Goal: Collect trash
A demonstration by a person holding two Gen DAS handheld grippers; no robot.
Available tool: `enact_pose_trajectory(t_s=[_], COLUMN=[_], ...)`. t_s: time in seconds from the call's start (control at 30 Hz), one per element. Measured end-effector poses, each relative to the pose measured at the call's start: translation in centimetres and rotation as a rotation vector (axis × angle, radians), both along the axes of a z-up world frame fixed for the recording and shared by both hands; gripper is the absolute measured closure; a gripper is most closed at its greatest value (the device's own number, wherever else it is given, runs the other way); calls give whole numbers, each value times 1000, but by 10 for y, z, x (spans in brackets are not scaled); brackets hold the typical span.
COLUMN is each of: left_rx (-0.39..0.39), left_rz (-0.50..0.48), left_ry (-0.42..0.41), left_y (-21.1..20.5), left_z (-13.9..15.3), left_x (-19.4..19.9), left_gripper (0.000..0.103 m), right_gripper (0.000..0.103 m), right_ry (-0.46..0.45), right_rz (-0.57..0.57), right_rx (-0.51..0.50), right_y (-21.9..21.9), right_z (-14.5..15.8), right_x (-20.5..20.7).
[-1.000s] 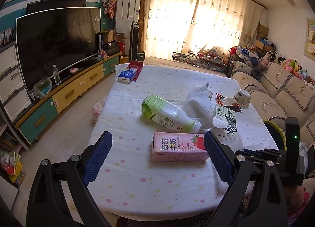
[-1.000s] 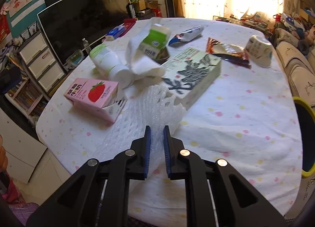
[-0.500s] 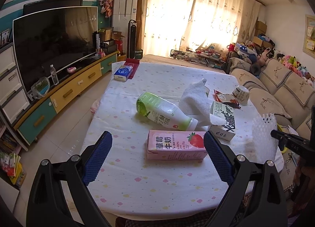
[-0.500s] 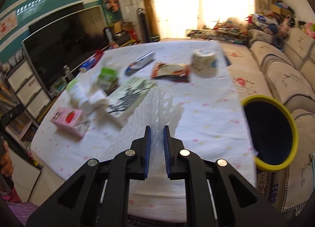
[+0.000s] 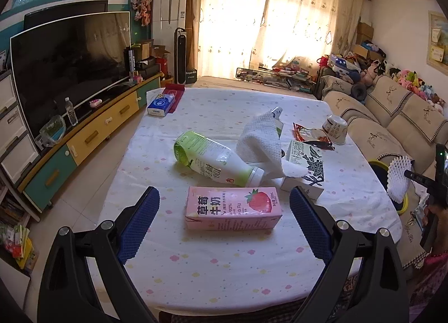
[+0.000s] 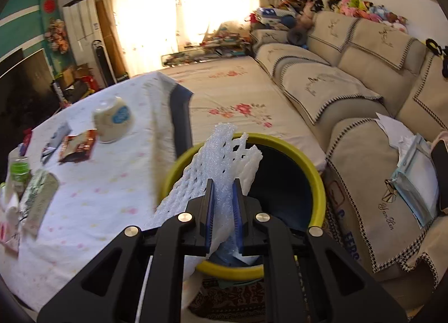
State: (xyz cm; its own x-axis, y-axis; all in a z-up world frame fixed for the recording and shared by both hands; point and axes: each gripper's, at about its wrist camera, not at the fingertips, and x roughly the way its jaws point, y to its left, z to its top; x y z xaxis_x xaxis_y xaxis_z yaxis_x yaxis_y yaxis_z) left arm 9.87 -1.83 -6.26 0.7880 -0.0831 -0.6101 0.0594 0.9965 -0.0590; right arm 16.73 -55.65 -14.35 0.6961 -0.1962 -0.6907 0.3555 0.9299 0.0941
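My right gripper point(image 6: 223, 197) is shut on a white foam net point(image 6: 221, 160) and holds it over the yellow-rimmed bin point(image 6: 313, 174) beside the table. The same foam net point(image 5: 397, 180) hangs over that bin point(image 5: 378, 158) at the right edge of the left wrist view. My left gripper point(image 5: 224, 219) stands open above the table's near edge, its pads either side of a pink strawberry milk carton point(image 5: 232, 208) without touching it. Beyond lie a green-and-white bottle point(image 5: 212, 160), a white paper towel point(image 5: 260, 143), a patterned box point(image 5: 305, 166), a red wrapper point(image 5: 310, 135) and a paper cup point(image 5: 334, 128).
The table point(image 5: 224, 267) has a white dotted cloth. A tissue pack point(image 5: 161, 104) lies at its far left corner. A beige sofa point(image 6: 364, 93) runs along the right, close to the bin. A TV cabinet point(image 5: 84, 138) lines the left wall.
My right gripper has swung right with the foam net, from over the table to above the bin. The left gripper has drifted slightly, staying open around the pink carton.
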Motion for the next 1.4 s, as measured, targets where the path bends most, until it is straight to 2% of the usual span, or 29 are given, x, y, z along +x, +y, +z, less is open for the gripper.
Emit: enact_pose_trajectory(t_s=[0.37,0.5,0.67,0.87,1.0,1.13,1.4], left_rx=[-2,-9,-19,-36,-37,-62,-31], left_rz=[-40,-39,-55,-96,-116,-176,-234], left_ry=[29,40,34,38,75,121,166], left_y=[-14,-11,-1,15,22,21,8], left_z=[-11,-15,-20,-29,-44,-60,-77], left_x=[11,13,14,18,26,37,44], left_gripper=[10,10,10,10,10,10,10], right_gripper=[90,81,77,76,76,76,76], right_ry=[67,78,65,67,74,83,84], right_rz=[-74,-102,-102,-65,-53,-44,-35], right_rx=[-22,-34,-28,-42,-40,-41,-38], right_y=[-34,-38,-29,-10,-4,1,4], right_z=[-32,-36,-33,-31,-32,-33,-32], right_x=[39,49,45,39,40,41,42])
